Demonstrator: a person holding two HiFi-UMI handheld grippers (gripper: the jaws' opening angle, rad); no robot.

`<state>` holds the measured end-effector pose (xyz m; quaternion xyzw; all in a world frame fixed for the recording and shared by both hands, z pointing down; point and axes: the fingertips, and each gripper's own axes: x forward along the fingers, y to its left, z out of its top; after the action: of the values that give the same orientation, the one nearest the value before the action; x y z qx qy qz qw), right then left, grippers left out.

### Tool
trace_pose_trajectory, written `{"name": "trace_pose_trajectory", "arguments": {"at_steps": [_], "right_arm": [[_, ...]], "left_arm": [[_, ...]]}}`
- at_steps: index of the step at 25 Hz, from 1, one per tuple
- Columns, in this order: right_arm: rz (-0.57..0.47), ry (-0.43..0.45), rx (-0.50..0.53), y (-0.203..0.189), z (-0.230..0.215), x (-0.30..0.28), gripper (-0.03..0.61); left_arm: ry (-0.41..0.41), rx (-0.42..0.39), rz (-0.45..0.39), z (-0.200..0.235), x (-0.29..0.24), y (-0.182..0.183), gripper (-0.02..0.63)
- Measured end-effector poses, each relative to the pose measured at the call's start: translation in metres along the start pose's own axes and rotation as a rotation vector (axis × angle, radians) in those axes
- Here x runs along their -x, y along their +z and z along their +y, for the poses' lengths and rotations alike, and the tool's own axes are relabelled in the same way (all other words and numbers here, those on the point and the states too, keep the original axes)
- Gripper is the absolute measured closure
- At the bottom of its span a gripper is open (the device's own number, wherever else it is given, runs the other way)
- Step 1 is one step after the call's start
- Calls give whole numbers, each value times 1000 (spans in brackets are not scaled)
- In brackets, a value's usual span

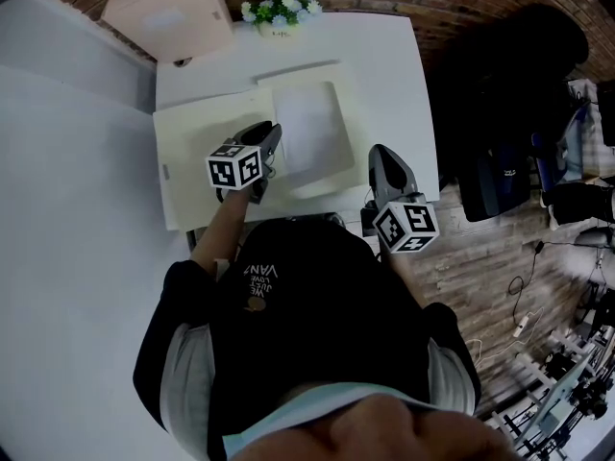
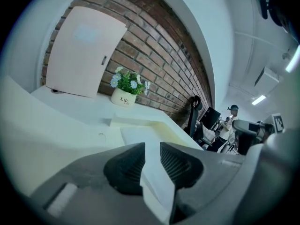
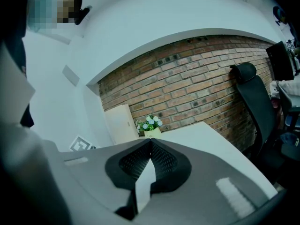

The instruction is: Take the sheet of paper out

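Paper, a single white sheet of paper [image 1: 309, 128], lies flat in the recessed right half of an open cream case [image 1: 197, 161] on the white table [image 1: 384, 56]. The case's left flap lies spread on the table beside the recess.

Left tool [image 1: 272, 134]: it is positioned over the middle of the case, with its tips at the left edge of the sheet. In the left gripper view the left tool [image 2: 151, 146] has its jaws a narrow gap apart. The sheet of paper [image 2: 138, 136] shows through that gap, lying in the case beyond the tips. The pads do not press on it, and whether a tip touches the sheet cannot be determined.

Right tool [image 1: 381, 157]: it is positioned at the near right edge of the table, just outside the case and clear of the sheet. In the right gripper view the right tool [image 3: 151, 142] has its jaws closed tip to tip with nothing between them. Only the bare table [image 3: 211, 139] shows past them.

Surroundings: a small white pot of flowers [image 1: 279, 17] stands at the far edge of the table against a brick wall [image 2: 159, 46]. A pale pink panel [image 1: 168, 12] leans against the same wall to the left of the pot. A black office chair [image 3: 255, 102] stands beyond the right end of the table.
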<state>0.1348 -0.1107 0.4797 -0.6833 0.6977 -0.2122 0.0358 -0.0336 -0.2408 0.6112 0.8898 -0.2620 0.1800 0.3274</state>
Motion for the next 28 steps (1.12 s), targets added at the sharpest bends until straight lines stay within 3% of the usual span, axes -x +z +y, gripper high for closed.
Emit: {"name": "trace_pose_trajectory", "arguments": {"at_steps": [7,10,21,28], "right_arm": [[2,-8,-3,1,-6,1,578],[3,-11,-4,0,-8,1,577],[11,-16,-12,-1,-14,2,577],[12,-22,-16,0,-18,5,577]], "left_arm": [[14,64,77,6,-15,-16,462],[33,87,111,7,-18,-20,391],[35,201,190,13,-34,-41,382],[10,251,197,9,-39,-43,382]]}}
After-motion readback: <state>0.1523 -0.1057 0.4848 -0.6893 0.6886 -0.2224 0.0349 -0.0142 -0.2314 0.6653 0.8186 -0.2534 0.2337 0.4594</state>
